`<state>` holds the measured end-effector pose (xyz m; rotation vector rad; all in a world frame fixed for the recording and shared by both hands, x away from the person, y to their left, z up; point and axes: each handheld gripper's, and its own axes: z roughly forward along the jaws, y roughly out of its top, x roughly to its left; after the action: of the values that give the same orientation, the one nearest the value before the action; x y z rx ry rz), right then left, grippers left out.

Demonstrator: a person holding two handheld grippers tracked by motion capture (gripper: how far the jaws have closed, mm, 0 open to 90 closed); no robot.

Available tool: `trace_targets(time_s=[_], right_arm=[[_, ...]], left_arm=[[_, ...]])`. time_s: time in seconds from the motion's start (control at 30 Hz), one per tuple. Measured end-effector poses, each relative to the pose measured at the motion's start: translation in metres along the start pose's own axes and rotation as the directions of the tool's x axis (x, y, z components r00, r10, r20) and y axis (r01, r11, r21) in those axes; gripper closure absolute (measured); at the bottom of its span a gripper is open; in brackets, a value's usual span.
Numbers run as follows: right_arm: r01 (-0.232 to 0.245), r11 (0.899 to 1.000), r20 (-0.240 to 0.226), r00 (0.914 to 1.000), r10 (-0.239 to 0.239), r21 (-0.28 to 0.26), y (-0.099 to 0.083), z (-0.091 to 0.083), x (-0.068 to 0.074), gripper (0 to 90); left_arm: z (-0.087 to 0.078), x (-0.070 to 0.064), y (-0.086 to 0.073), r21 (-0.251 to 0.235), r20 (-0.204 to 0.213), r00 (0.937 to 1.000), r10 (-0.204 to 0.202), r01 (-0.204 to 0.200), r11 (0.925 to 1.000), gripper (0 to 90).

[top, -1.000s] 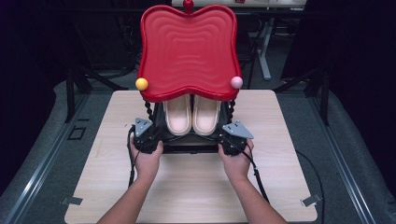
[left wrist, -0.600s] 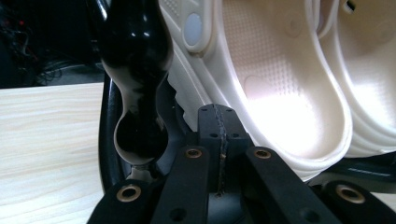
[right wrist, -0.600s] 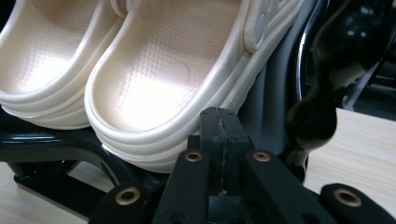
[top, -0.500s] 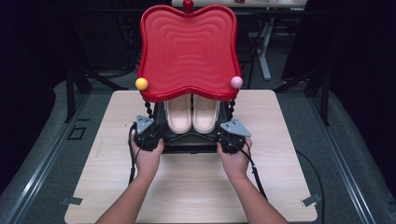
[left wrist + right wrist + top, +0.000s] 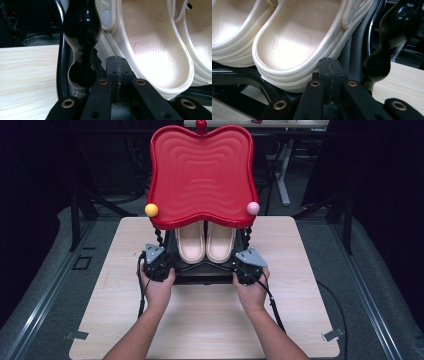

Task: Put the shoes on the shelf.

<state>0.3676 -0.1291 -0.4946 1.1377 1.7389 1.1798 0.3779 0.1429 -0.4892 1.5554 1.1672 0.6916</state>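
Tools left (image 5: 159,265) and right (image 5: 246,267) both fully closed, empty, beside cream clogs (image 5: 205,242), black rack (image 5: 200,272).

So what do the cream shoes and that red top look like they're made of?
The cream shoes: likely soft moulded foam or rubber, matte, with a pebbled footbed and a strap rivet. The red top: probably hard plastic, glossy, with moulded ripples catching the light. Neither is certain.
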Motion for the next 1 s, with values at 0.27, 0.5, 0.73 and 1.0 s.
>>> trace_targets(time_s=[0.27,0.5,0.73,1.0], right_arm=[[-0.008,1.000,0.007,0.9999,0.008,-0.002,0.0007,0.0021,0.0008,89.9],[-0.032,0.999,-0.013,0.9994,0.032,-0.006,0.0009,0.0033,-0.0009,90.0],[-0.021,1.000,-0.016,0.9997,0.021,-0.007,0.0005,0.0028,-0.0017,89.9],[-0.017,1.000,-0.020,0.9997,0.017,0.000,0.0001,0.0011,-0.0029,89.5]], left_arm=[[-0.0021,0.0008,-0.0013,-0.007,0.011,0.9999,-0.010,0.010,0.9999,89.6],[-0.0019,0.0031,-0.0010,-0.005,0.030,0.9996,-0.004,0.004,1.0000,89.9],[-0.0020,0.0027,-0.0015,-0.011,0.026,0.9997,-0.003,0.003,0.9999,89.8],[-0.0048,0.0026,-0.0033,-0.003,0.024,0.9997,-0.005,0.005,1.0000,86.8]])
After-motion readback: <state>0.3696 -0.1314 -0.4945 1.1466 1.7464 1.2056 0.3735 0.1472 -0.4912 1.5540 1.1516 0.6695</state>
